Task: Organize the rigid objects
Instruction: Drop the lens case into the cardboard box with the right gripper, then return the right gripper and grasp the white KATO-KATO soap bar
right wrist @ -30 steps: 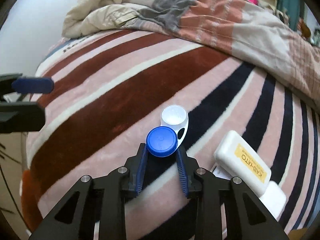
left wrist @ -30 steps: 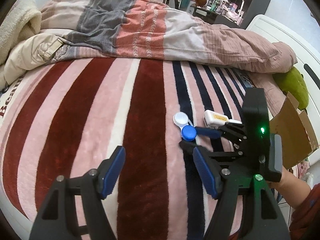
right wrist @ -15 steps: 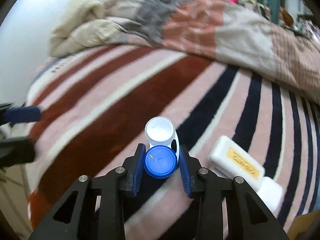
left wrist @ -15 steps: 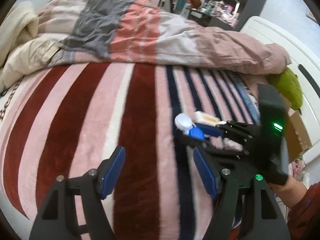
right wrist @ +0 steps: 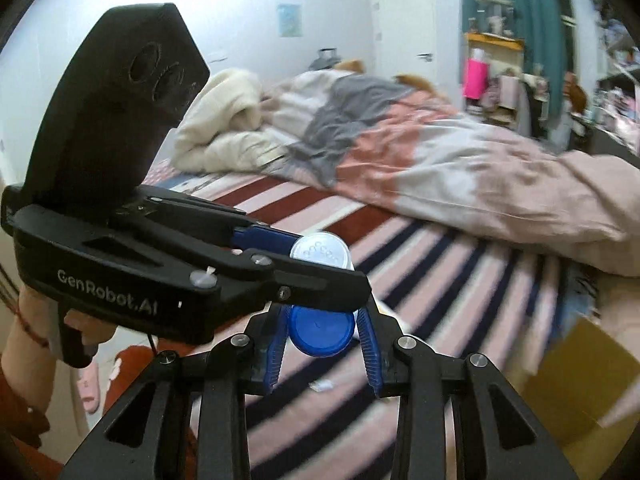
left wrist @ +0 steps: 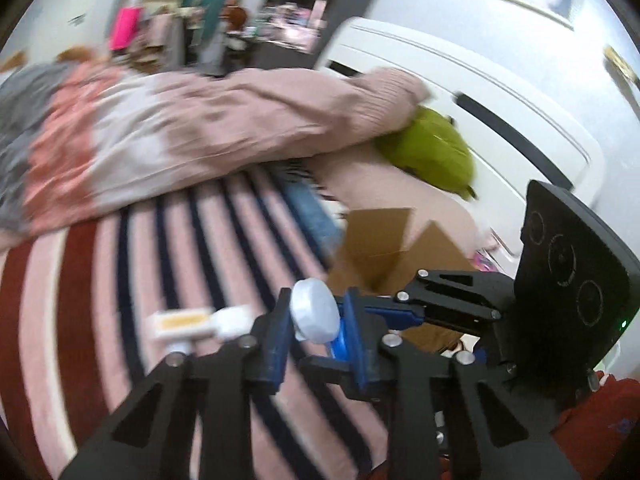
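The left gripper pinches the lens case's white cap; the right gripper pinches its blue cap; both jaws have just been closing above the striped bed.

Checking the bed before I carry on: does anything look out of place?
Nothing spilled or broken. Oddly, one contact lens case is pinched by both grippers: left gripper on its white cap, right gripper on its blue cap.

Plastic case, plush bed, cardboard box

The contact lens case is smooth glossy plastic, white and blue; the left tongs are matt black plastic with blue rubbery pads. The striped blanket looks fleecy, the quilt soft cloth, the cardboard box matt.
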`<state>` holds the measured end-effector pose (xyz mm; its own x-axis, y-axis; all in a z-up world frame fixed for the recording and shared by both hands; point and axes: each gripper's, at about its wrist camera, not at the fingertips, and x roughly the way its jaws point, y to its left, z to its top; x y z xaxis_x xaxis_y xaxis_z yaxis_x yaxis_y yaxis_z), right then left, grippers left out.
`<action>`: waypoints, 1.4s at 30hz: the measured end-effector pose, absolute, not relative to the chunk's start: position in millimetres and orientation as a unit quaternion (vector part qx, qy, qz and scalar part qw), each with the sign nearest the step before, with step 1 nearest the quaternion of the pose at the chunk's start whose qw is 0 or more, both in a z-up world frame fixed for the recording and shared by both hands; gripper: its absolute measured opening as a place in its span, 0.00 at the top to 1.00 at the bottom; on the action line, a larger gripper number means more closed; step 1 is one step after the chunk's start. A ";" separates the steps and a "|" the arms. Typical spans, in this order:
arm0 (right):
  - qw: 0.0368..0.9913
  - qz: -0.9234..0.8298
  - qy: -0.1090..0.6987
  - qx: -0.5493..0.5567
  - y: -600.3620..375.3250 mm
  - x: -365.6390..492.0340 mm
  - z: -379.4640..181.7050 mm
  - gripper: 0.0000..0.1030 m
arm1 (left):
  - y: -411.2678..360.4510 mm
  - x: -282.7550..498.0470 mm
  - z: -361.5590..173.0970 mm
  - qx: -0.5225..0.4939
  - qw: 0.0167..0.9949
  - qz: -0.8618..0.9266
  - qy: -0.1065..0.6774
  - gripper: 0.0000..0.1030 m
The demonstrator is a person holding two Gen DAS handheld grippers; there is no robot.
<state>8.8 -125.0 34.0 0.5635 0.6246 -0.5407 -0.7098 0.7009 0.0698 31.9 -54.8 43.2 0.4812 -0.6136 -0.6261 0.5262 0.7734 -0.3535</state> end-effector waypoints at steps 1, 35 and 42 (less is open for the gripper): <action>0.886 0.368 0.274 -0.071 -140.8 9.1 35.9 0.72 | -69.8 36.0 44.8 -0.048 0.855 -0.341 0.388 0.80; 0.888 0.324 0.322 -0.056 -162.5 22.0 34.8 0.57 | -20.5 46.8 33.5 0.010 0.888 -0.209 0.410 0.37; 0.853 0.377 0.352 -0.079 -82.6 34.8 0.7 0.57 | 52.8 34.3 -19.0 -0.014 0.895 -0.144 0.421 0.37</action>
<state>34.8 -82.6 0.7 0.4688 0.5878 -0.6593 -0.6983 0.7037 0.1310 34.3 52.8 -19.0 0.6036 -0.2702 -0.7501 0.2460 0.9580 -0.1472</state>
